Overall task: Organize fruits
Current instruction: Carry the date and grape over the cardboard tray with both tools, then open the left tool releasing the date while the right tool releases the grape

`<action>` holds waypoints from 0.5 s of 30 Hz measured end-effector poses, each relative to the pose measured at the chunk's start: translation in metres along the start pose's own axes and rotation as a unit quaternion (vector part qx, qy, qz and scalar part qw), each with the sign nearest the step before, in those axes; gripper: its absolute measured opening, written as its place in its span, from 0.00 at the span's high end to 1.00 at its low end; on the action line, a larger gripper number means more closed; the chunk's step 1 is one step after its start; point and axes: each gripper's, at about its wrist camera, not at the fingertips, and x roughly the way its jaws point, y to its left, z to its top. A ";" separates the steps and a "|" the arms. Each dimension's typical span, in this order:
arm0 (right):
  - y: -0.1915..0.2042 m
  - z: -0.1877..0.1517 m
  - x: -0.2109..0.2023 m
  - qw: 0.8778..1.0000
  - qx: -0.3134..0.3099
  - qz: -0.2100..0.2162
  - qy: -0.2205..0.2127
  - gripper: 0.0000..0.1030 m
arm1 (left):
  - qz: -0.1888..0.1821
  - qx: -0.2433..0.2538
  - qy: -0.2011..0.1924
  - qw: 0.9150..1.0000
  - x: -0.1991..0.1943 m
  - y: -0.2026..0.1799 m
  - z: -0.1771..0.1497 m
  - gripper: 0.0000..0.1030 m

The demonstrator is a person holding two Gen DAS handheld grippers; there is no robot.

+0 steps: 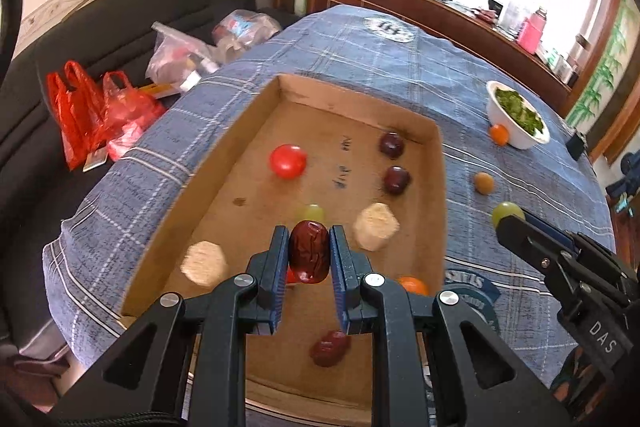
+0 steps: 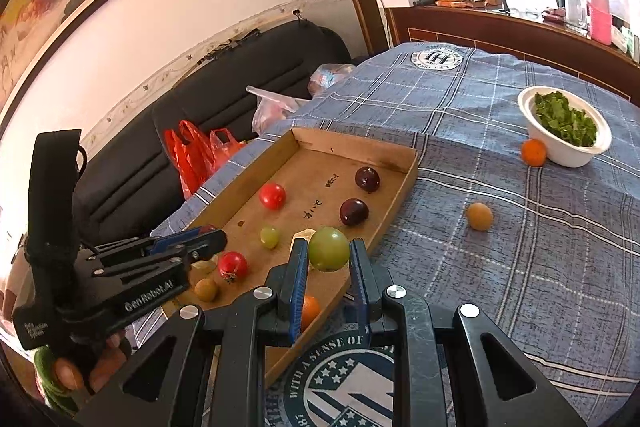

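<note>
My left gripper (image 1: pixel 309 251) is shut on a dark red date (image 1: pixel 309 257) and holds it above the cardboard tray (image 1: pixel 438 187). My right gripper (image 2: pixel 329 255) is shut on a green grape (image 2: pixel 329 248) over the tray's (image 2: pixel 404 187) right edge. In the tray lie a red tomato (image 1: pixel 288 161), two dark plums (image 1: pixel 391 145), a small green grape (image 1: pixel 310 213), two pale cakes (image 1: pixel 376 226), another date (image 1: pixel 330 347) and an orange fruit (image 1: pixel 412 285). The right gripper with its grape (image 1: pixel 507 213) shows at the right in the left wrist view.
A white bowl of greens (image 2: pixel 566 133) stands at the far right on the blue checked tablecloth (image 2: pixel 540 267), an orange (image 2: pixel 534 153) beside it. A tan round fruit (image 2: pixel 479 215) lies loose on the cloth. Red plastic bags (image 2: pixel 196 155) sit on a black sofa left of the table.
</note>
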 end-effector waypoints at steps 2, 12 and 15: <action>0.002 0.001 0.007 1.000 -0.001 0.000 0.006 0.80 | 0.006 -0.009 0.001 1.000 0.003 0.012 0.002 0.83; 0.007 0.018 0.052 1.000 -0.003 0.007 0.029 0.80 | 0.022 -0.033 0.015 0.999 0.029 0.042 0.023 0.83; 0.013 0.029 0.073 0.999 -0.006 0.009 0.039 0.80 | 0.028 -0.032 0.025 0.999 0.044 0.040 0.034 0.83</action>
